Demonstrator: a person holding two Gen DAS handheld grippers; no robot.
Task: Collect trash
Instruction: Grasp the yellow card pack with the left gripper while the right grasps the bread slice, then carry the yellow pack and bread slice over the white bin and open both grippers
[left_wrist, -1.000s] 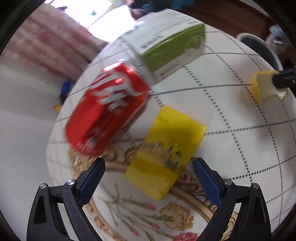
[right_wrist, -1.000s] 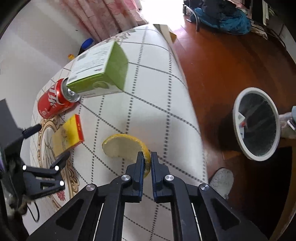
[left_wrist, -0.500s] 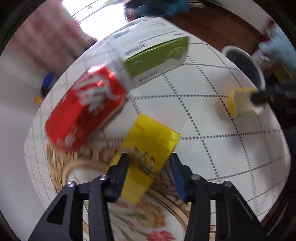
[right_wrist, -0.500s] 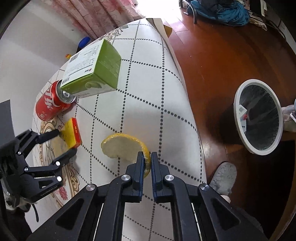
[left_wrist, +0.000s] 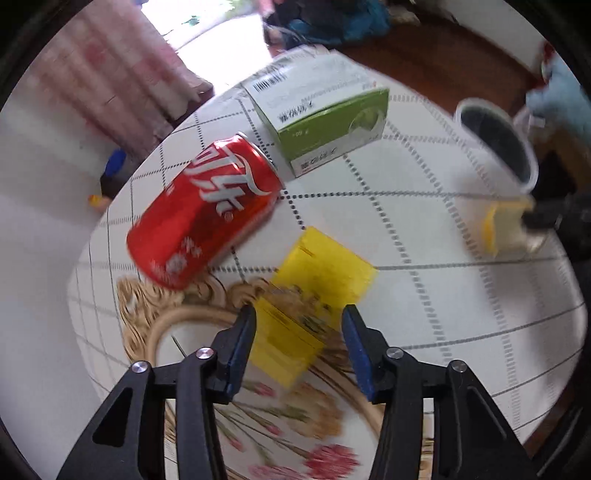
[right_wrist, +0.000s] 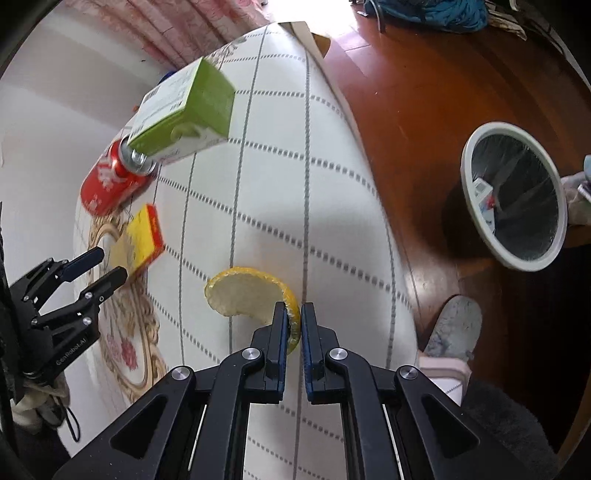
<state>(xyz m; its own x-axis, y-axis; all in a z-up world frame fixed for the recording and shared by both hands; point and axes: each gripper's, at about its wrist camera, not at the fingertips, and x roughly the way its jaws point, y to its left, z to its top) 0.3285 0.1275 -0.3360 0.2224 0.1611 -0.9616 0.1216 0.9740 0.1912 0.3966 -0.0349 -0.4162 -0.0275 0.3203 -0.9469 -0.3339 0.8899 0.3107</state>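
Note:
My left gripper (left_wrist: 298, 332) is shut on a yellow box (left_wrist: 317, 291), its pads on the box's near end; the box is lifted at that end, as the right wrist view (right_wrist: 142, 240) shows. My right gripper (right_wrist: 293, 323) is shut on the rim of a yellow citrus peel (right_wrist: 247, 295), held just over the table; the peel also shows in the left wrist view (left_wrist: 506, 229). A red cola can (left_wrist: 207, 214) lies on its side beside a green and white carton (left_wrist: 321, 110). A white bin (right_wrist: 517, 195) with a clear liner stands on the floor to the right.
The table (right_wrist: 314, 184) has a white cloth with a grid pattern and a floral border. Its right edge drops to a dark wooden floor (right_wrist: 424, 74). A slippered foot (right_wrist: 450, 332) is near the table edge. Pink curtains (left_wrist: 110, 74) hang behind.
My left gripper has closed from wide open onto the yellow box and raised its near end. My right gripper still holds the peel and has lifted slightly.

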